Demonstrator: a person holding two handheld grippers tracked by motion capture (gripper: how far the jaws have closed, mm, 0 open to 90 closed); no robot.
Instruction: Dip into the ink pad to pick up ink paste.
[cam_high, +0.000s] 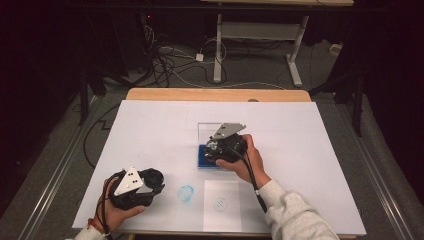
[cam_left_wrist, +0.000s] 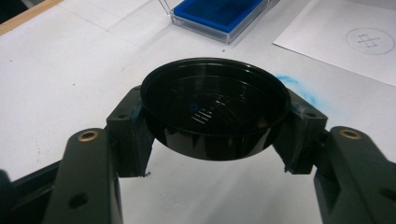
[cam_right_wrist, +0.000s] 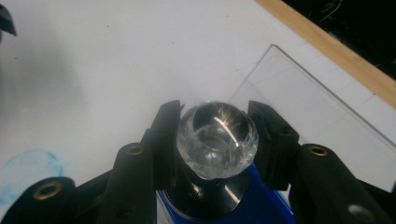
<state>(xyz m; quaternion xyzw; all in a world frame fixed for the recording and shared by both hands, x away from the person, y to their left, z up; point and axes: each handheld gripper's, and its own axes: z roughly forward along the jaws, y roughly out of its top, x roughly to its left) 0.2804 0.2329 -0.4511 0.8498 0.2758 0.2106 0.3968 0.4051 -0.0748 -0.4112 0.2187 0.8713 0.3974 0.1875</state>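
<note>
My left gripper (cam_high: 154, 181) hovers near the table's front left, shut on a round black cap (cam_left_wrist: 215, 105) that it holds by the rim, hollow side up. My right gripper (cam_high: 216, 151) is at mid-table, shut on the clear faceted knob of a stamp (cam_right_wrist: 217, 137). The stamp's dark round base (cam_right_wrist: 210, 198) rests on or just above the blue ink pad (cam_right_wrist: 270, 201); which, I cannot tell. The pad sits in a clear case (cam_high: 202, 161) whose lid (cam_right_wrist: 303, 102) stands open behind it. The same case (cam_left_wrist: 219, 14) lies ahead of the cap.
A white sheet (cam_high: 220, 205) printed with a small circle lies near the front edge, with a blue ink smudge (cam_high: 186, 193) on the table to its left. The white tabletop (cam_high: 300, 150) ends in a wooden strip (cam_high: 215, 94) at the far side.
</note>
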